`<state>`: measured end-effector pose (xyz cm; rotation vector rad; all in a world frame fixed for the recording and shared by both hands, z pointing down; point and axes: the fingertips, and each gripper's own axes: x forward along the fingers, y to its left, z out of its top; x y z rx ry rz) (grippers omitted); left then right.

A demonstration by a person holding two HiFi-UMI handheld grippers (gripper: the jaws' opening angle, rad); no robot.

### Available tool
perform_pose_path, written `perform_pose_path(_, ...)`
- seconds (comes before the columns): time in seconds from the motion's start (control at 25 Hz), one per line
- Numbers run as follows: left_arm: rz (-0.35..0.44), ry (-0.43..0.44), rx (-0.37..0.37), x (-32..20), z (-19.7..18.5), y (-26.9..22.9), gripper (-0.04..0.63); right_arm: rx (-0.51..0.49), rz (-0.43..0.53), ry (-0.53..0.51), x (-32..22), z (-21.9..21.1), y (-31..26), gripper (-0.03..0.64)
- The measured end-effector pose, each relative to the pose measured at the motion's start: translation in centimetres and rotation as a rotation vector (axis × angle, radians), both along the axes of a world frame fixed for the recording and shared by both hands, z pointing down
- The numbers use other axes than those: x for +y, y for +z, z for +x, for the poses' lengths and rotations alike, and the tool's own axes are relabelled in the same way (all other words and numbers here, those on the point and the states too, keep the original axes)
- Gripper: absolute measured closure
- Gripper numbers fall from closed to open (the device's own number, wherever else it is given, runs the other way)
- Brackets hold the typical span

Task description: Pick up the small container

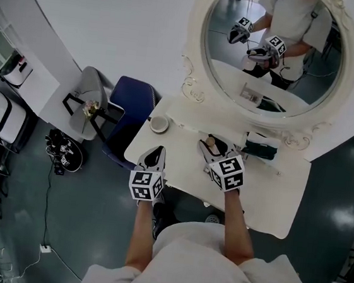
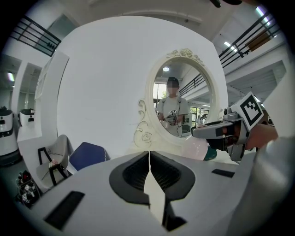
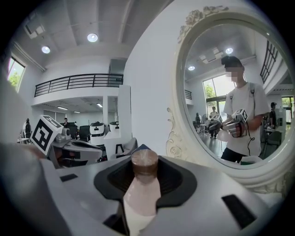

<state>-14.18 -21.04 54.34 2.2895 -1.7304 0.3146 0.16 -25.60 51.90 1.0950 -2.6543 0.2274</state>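
Note:
The small container (image 3: 143, 196) is a pale pink bottle with a brown cap (image 3: 144, 163). My right gripper (image 3: 144, 174) is shut on it, and the bottle stands upright between the pads. In the head view this gripper (image 1: 209, 148) hangs over the middle of the white vanity table (image 1: 265, 202), in front of the mirror. My left gripper (image 1: 156, 153) hovers at the table's left front edge. In the left gripper view its jaws (image 2: 149, 160) meet with nothing between them. From there the right gripper (image 2: 221, 131) and the pink bottle (image 2: 197, 148) show at the right.
A large oval mirror (image 1: 273, 47) in an ornate white frame stands at the back of the table. A round white dish (image 1: 159, 124) sits at the table's left end, and a dark teal object (image 1: 260, 147) lies near the mirror. A blue chair (image 1: 132, 104) and a grey chair (image 1: 90, 99) stand to the left.

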Motion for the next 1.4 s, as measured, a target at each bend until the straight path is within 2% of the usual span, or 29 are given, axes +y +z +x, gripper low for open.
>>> perform_pose_path(0.44, 0.001, -0.004, 0.025, 0.4, 0.1, 0.0, 0.565, 0.021, -0.004, 0.007, 0.3, 0.4, 0.7, 0.474)
perform_pose_path(1.4, 0.006, -0.001, 0.022, 0.9, -0.1, -0.2, 0.565, 0.04, -0.006, 0.019, 0.6, 0.6, 1.3, 0.474)
